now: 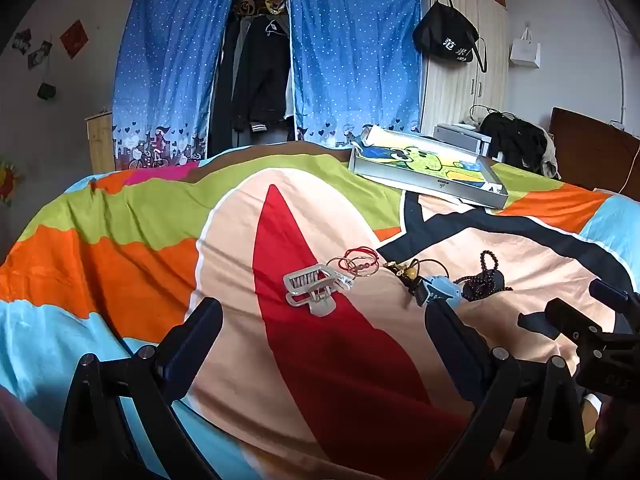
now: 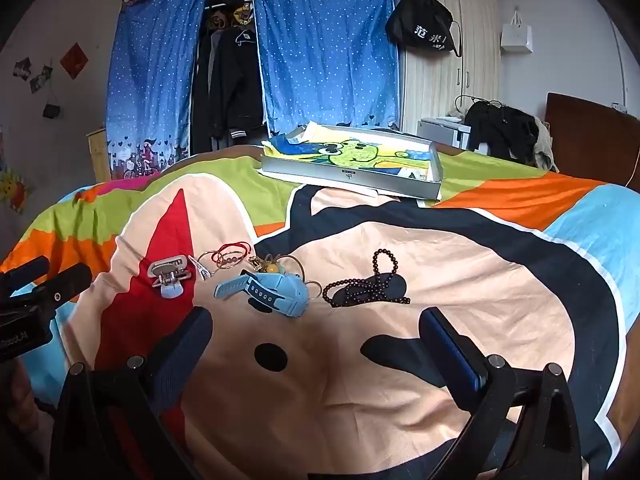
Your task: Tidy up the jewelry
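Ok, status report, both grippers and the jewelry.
Left gripper open, empty. Right gripper open, empty. Blue watch, dark bead strand, grey hair clip loose on bedspread. Nothing blocking.

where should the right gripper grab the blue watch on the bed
Take the blue watch by the strap end lying flat toward the hair clip. Come from above with the right gripper, fingers across the band: it is narrow and clear of the tangled bracelets.

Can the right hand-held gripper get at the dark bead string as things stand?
Probably yes. The right hand-held gripper is open and empty, and the dark beaded string lies on the colourful bedspread ahead, bare fabric between. The light blue plastic watch lies apart, to its left.
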Demonstrator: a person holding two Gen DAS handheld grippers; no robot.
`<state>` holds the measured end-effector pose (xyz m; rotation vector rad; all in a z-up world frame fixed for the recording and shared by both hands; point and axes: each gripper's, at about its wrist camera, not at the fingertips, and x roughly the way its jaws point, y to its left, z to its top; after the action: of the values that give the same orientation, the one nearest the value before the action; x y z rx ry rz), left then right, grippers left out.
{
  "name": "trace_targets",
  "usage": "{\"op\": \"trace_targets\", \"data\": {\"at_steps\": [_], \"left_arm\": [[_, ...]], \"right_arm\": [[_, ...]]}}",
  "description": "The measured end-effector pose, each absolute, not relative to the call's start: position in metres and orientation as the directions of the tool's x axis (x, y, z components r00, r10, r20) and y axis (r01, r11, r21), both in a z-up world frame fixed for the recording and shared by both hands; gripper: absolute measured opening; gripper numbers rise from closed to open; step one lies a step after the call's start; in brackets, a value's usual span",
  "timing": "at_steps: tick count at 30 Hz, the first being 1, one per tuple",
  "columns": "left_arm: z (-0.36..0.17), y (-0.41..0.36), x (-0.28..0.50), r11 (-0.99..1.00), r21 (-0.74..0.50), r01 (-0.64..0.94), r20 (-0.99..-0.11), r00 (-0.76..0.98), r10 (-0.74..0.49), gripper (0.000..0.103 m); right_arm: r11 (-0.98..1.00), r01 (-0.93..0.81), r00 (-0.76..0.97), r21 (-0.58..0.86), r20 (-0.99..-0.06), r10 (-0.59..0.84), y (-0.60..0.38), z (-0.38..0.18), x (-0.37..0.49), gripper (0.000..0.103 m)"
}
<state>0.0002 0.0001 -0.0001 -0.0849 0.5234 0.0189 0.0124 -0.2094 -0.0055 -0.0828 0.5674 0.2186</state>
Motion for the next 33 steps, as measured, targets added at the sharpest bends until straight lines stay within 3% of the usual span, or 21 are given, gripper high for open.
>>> {"op": "trace_targets", "data": {"at_steps": [33], "left_arm": [[0.0032, 0.001, -0.0002, 0.997, -0.075, -0.037, -0.49, 0.872, -0.005, 0.099]], "right_arm": [[0.974, -0.228, 0.82, -0.006, -0.54, 0.189, -0.2124, -0.008, 0.0137, 0.103]]}}
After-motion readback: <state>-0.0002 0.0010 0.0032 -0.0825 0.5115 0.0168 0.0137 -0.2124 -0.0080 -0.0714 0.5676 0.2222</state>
